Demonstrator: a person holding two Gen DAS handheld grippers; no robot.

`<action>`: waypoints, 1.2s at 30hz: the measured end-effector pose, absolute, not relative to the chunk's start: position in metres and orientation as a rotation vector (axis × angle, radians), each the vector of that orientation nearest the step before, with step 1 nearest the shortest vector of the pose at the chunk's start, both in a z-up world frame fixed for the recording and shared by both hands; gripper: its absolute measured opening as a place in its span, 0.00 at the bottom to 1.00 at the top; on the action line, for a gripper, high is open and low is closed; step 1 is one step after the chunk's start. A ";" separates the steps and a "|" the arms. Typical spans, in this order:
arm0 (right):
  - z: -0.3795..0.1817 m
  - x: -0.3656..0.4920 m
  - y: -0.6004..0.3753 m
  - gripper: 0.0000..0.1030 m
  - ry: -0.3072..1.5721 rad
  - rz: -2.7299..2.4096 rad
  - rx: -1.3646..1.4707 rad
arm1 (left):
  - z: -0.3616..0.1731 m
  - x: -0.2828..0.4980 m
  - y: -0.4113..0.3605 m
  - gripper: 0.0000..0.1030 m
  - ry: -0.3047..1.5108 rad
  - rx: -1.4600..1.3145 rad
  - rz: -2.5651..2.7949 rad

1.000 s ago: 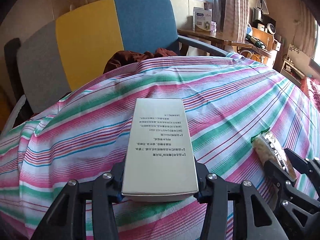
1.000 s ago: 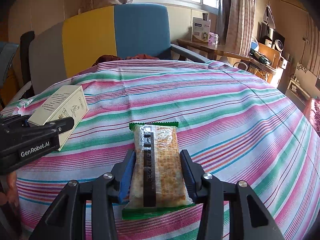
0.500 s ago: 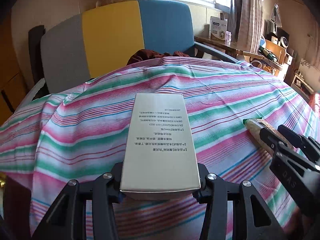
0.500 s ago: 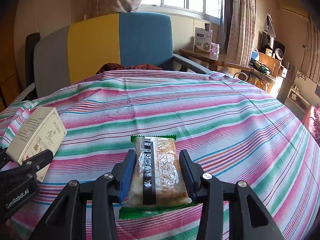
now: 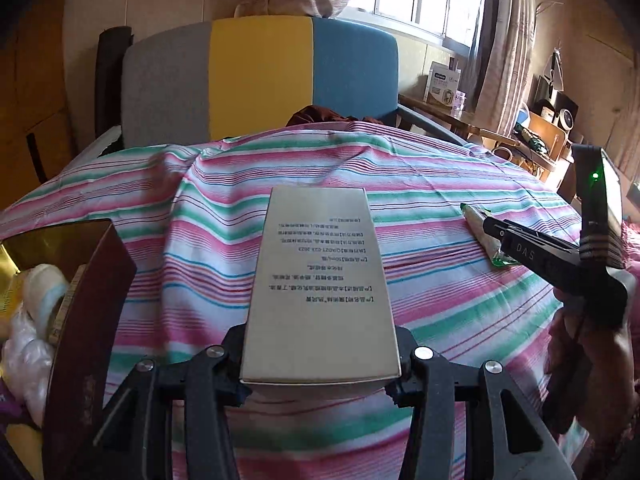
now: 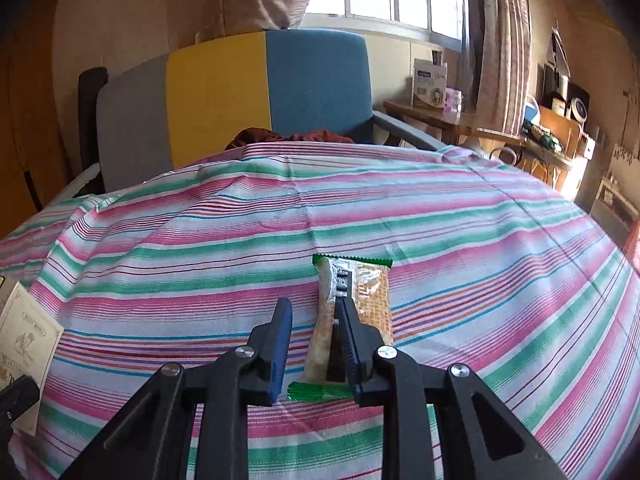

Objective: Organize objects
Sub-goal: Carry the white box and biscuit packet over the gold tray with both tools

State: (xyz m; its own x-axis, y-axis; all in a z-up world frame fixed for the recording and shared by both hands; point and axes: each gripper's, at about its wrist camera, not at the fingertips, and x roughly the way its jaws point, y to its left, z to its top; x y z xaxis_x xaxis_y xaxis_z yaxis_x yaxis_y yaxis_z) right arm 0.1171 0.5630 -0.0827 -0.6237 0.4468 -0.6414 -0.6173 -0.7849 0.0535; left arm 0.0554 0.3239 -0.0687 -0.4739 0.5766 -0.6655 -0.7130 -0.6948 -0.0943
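In the left wrist view, an open dark box [image 5: 86, 320] holding pale wrapped items fills the lower left. At centre, the left tool [image 5: 320, 364] is clamped on the cream carton [image 5: 318, 280] above the striped cloth [image 5: 440, 300]. In the right wrist view, the right tool [image 6: 314, 344] stands parted; the cracker packet [image 6: 372, 296] lies tilted against its right finger, centre frame.

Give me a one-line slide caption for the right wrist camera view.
Right gripper open over a green-edged cracker packet lying on the striped tablecloth, its right finger across the wrapper.
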 end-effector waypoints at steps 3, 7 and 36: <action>-0.083 0.121 0.573 0.40 0.419 2.326 -0.854 | -0.064 0.062 0.313 0.48 0.244 -0.879 2.169; -0.084 0.111 0.575 0.48 0.317 2.285 -0.932 | -0.055 0.070 0.301 0.48 0.237 -0.850 2.164; -0.055 0.104 0.426 0.44 0.642 2.568 -0.997 | -0.021 -0.014 0.084 0.49 0.034 -0.998 2.439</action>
